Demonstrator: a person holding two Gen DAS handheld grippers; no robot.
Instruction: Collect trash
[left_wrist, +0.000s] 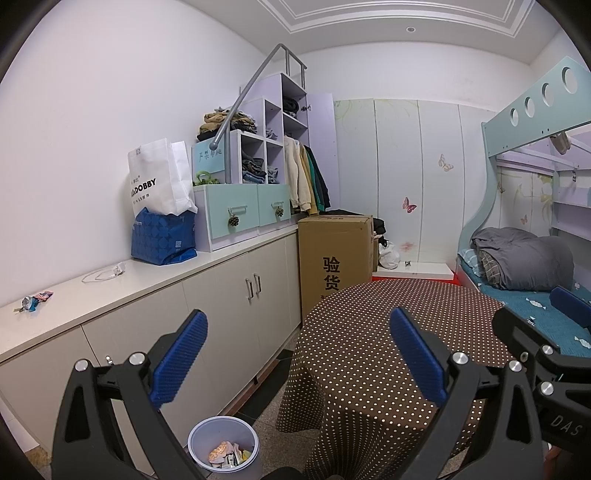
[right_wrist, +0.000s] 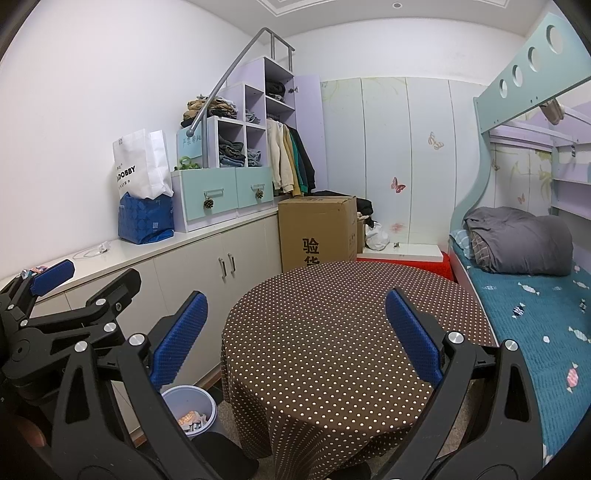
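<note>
A bunk bed (right_wrist: 535, 306) with a blue sheet and a grey blanket (right_wrist: 517, 240) fills the right side of the room. Along the left wall runs a long white cabinet (left_wrist: 229, 295), and its flat top is the nearest thing to a side table here. A round table (right_wrist: 332, 325) with a brown dotted cloth stands in the middle, and a big cardboard box (left_wrist: 332, 258) sits behind it. On the cabinet top are small teal drawers (left_wrist: 236, 210), a white shopping bag (left_wrist: 155, 177) and a blue bag (left_wrist: 162, 240). The left gripper (left_wrist: 295, 354) hangs in the air with its blue fingers spread wide and nothing between them. The right gripper (right_wrist: 295, 336) hangs over the round table the same way, spread wide and holding nothing. A small grey bin (left_wrist: 223, 448) stands on the floor by the cabinet, just below the left gripper, and it has crumpled trash (left_wrist: 229, 454) inside. A little wrapper (left_wrist: 35, 300) lies on the near end of the cabinet top, far off to the left of the left gripper and well apart from it. A thin clear plastic piece (left_wrist: 103, 274) lies farther along the same top.
</note>
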